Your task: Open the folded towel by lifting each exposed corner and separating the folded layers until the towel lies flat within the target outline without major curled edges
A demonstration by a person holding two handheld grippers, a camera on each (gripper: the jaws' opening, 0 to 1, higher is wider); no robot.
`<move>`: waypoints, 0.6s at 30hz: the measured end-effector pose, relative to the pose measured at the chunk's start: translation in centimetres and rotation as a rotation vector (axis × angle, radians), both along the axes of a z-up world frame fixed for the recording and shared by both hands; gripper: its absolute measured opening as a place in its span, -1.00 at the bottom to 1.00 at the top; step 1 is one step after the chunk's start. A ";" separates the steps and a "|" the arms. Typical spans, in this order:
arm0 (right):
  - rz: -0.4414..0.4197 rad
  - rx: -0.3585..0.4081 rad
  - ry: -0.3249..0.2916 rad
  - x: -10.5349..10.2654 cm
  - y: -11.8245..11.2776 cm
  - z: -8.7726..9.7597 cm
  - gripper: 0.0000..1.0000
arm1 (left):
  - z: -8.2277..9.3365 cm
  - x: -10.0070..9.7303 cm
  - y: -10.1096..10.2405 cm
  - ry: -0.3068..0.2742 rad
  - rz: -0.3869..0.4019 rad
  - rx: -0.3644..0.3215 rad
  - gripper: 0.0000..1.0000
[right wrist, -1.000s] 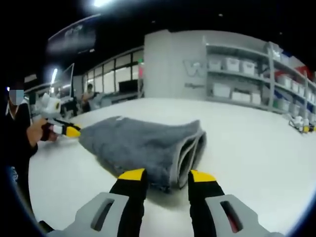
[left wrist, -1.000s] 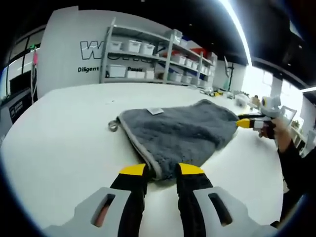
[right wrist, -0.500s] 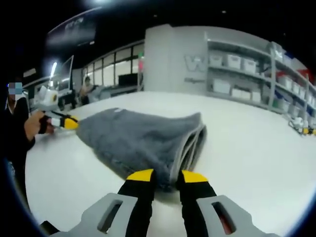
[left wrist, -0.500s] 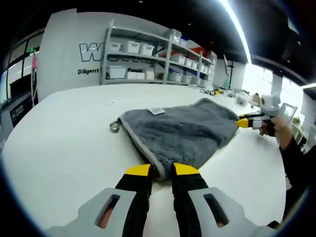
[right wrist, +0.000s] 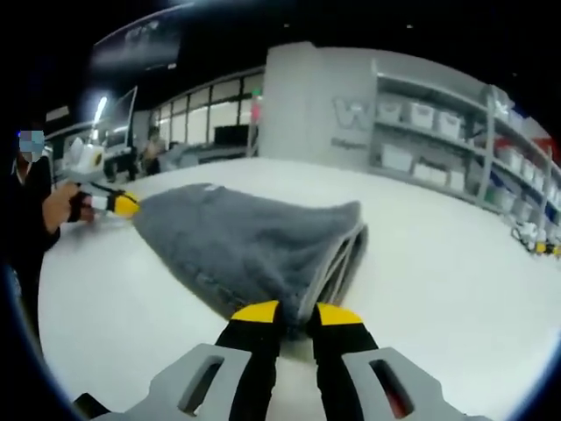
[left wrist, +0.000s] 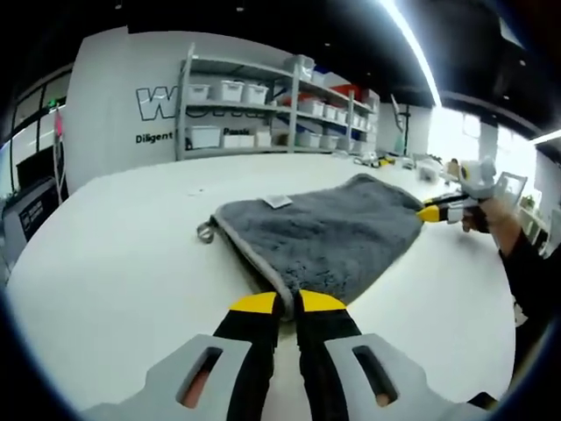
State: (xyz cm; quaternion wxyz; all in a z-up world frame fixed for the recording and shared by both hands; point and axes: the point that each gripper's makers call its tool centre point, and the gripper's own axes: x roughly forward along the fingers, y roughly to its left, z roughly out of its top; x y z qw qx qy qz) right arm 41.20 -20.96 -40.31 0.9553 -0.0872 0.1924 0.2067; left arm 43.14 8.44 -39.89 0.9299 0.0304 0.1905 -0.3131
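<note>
The left gripper pinches one corner of the folded grey towel, jaws nearly together. The right gripper grips the opposite corner at the layered fold, jaws narrow. The towel lies mid-way across the white surface. Shelves with bins line the far wall.

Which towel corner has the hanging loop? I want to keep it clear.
The far left corner of the towel in the left gripper view: the loop sticks out there.
</note>
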 end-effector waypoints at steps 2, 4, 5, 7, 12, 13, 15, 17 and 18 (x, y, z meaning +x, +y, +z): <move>0.005 -0.001 0.004 0.2 -0.2 0.2 -0.83 | 0.0 0.1 0.0 -0.003 0.001 0.006 -0.87; 0.007 0.011 0.009 0.3 -0.4 0.3 -0.85 | 0.1 0.1 0.0 0.001 -0.001 -0.001 -0.88; 0.006 0.017 0.014 0.3 -0.5 0.3 -0.85 | 0.1 0.0 0.0 0.002 0.000 -0.003 -0.88; 0.012 0.018 0.019 0.3 -0.4 0.1 -0.87 | 0.1 0.0 0.1 0.008 0.000 -0.003 -0.88; 0.034 -0.048 0.017 0.6 -0.4 0.0 -0.88 | -0.1 -0.3 0.0 0.013 -0.006 0.020 -0.89; 0.037 -0.055 0.024 0.7 -0.5 0.0 -0.89 | -0.1 -0.3 0.0 0.014 -0.008 0.020 -0.89; 0.044 -0.071 0.029 0.9 -0.6 0.1 -0.89 | -0.1 -0.3 0.0 0.016 -0.009 0.019 -0.89; 0.047 -0.078 0.034 1.1 -0.7 0.1 -0.89 | -0.1 -0.4 0.0 0.016 -0.010 0.024 -0.89; 0.049 -0.081 0.036 1.1 -0.8 0.1 -0.89 | -0.1 -0.4 0.0 0.015 -0.011 0.026 -0.89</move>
